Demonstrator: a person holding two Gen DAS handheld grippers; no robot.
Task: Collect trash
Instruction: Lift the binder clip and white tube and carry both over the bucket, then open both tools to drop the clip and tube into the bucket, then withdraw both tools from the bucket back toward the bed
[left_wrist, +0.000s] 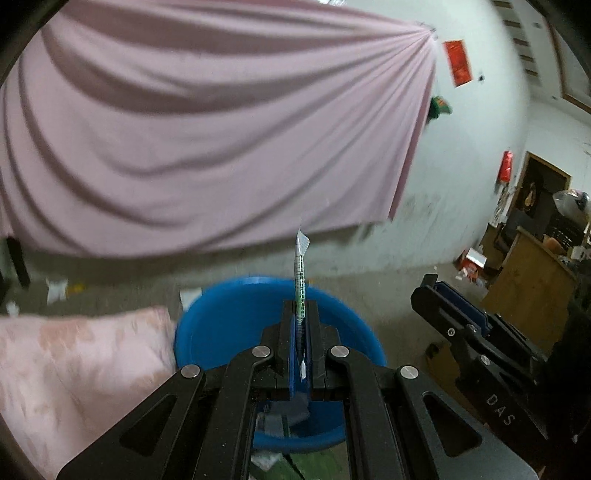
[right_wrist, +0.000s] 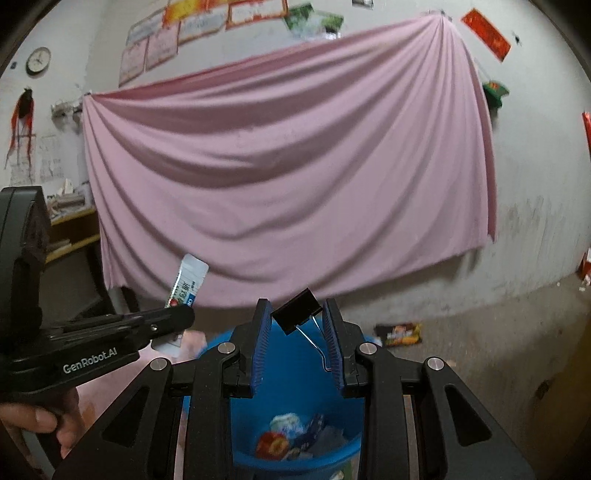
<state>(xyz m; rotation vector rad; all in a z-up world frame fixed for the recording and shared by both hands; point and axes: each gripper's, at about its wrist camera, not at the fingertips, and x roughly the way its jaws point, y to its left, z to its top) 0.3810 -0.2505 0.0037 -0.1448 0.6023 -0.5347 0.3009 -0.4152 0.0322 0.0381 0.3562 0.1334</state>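
Note:
My left gripper (left_wrist: 300, 308) is shut on a thin flat sachet wrapper (left_wrist: 300, 273), seen edge-on, above the blue plastic bin (left_wrist: 236, 317). In the right wrist view the same left gripper (right_wrist: 184, 317) holds the white and red sachet (right_wrist: 186, 280) upright at the left. My right gripper (right_wrist: 297, 314) is open over the blue bin (right_wrist: 351, 435). A black binder clip (right_wrist: 295, 310) sits between its fingers, its wire handle against the right blue pad (right_wrist: 334, 343). The bin holds several wrappers (right_wrist: 295, 435). The right gripper (left_wrist: 454, 299) also shows at right in the left wrist view.
A pink cushion (left_wrist: 74, 369) lies left of the bin. A pink sheet (right_wrist: 288, 166) hangs on the wall behind. A snack wrapper (right_wrist: 399, 334) and paper scraps (left_wrist: 57, 290) lie on the floor. Wooden furniture (left_wrist: 532, 280) stands at far right.

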